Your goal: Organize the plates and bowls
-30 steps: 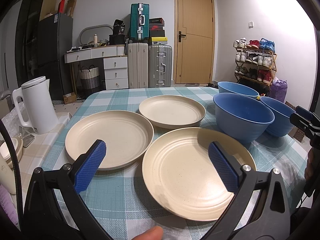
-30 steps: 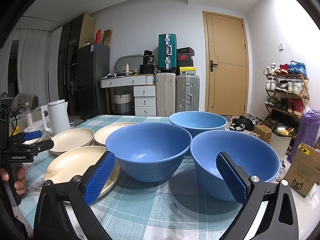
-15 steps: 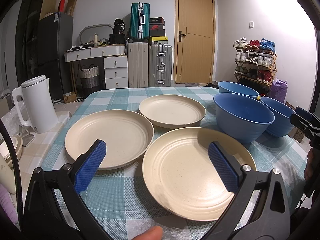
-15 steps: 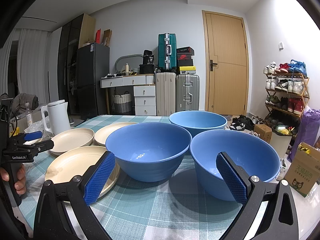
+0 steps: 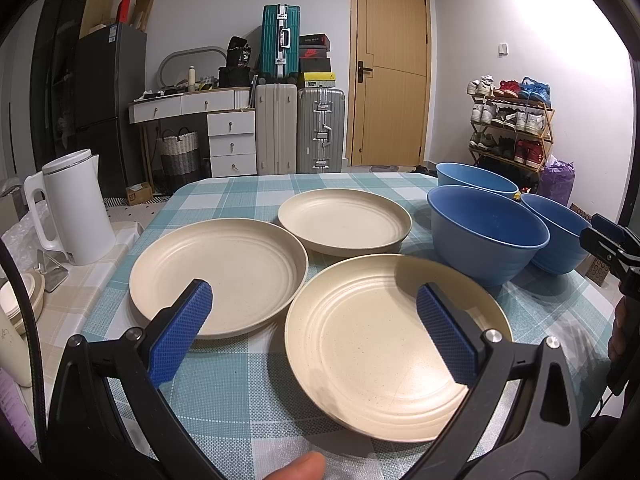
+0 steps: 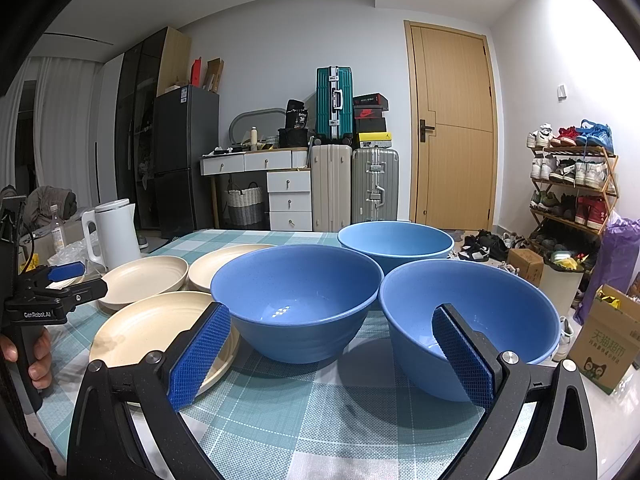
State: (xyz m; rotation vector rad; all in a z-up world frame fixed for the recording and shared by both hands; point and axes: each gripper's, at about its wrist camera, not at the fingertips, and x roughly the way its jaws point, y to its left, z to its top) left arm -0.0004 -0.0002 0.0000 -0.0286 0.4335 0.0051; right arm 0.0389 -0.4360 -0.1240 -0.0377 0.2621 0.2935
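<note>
Hovering over the near plate, the left gripper has its blue pads spread wide, holding nothing. Two more cream plates lie beyond on the checked table, close together. The right gripper is likewise spread apart and empty, low before three blue bowls clustered just beside the plates. A white kettle stands at the left.

A white electric kettle stands on a side counter just left of the bench with its teal checked cloth. Behind, a teal suitcase tops a beige suitcase beside a silver suitcase, near a wooden door. A shoe rack stands right.
</note>
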